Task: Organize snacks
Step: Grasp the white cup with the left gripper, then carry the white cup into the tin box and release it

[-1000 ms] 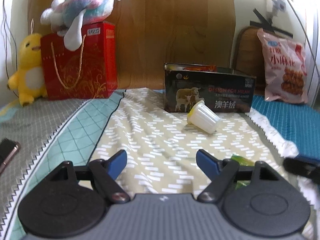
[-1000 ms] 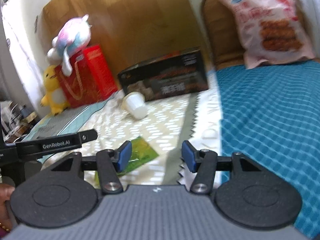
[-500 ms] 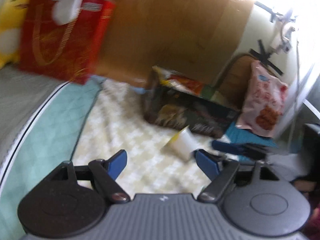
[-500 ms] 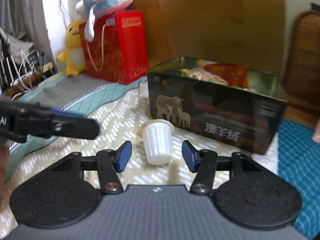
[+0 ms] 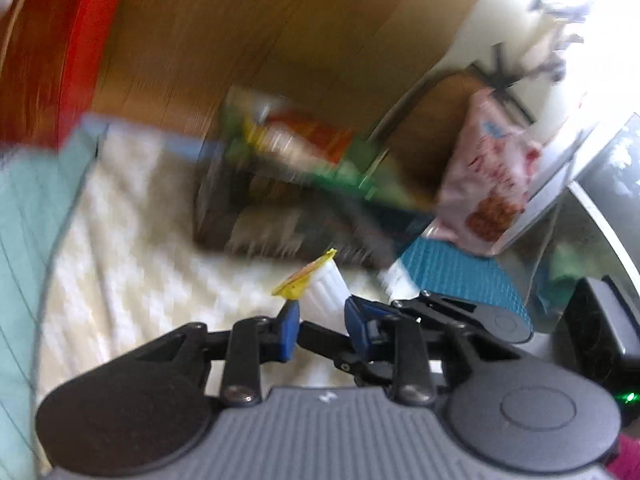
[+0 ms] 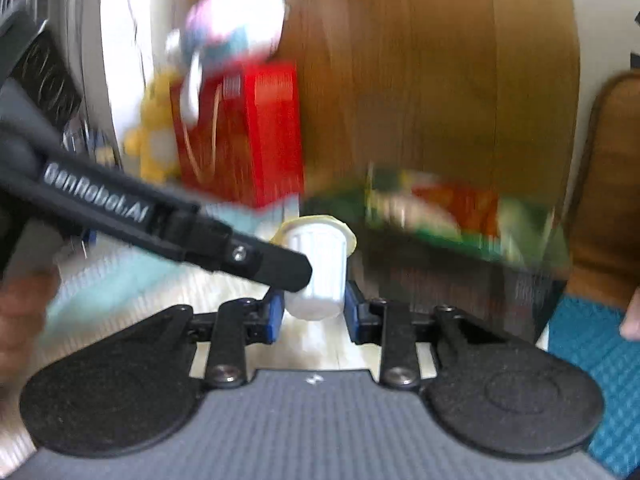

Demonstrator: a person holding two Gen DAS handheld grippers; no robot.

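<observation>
A: Where's the jelly cup (image 6: 318,270)?

B: Lying on the patterned bedspread (image 5: 132,240), just in front of the dark snack box (image 6: 460,248). Right tongs (image 6: 314,314) closing, pads at both sides of its base.

A: Left tongs (image 5: 318,324)?

B: Closed down narrow, nothing gripped; cup's just past the tips.

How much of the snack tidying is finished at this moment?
Done: several packets lie in the box. In hand: the cup sits between the right tool's closing jaws, and the shut left tool seems to grip it too. Left: the cup and the pink bag are not yet in the box.
</observation>
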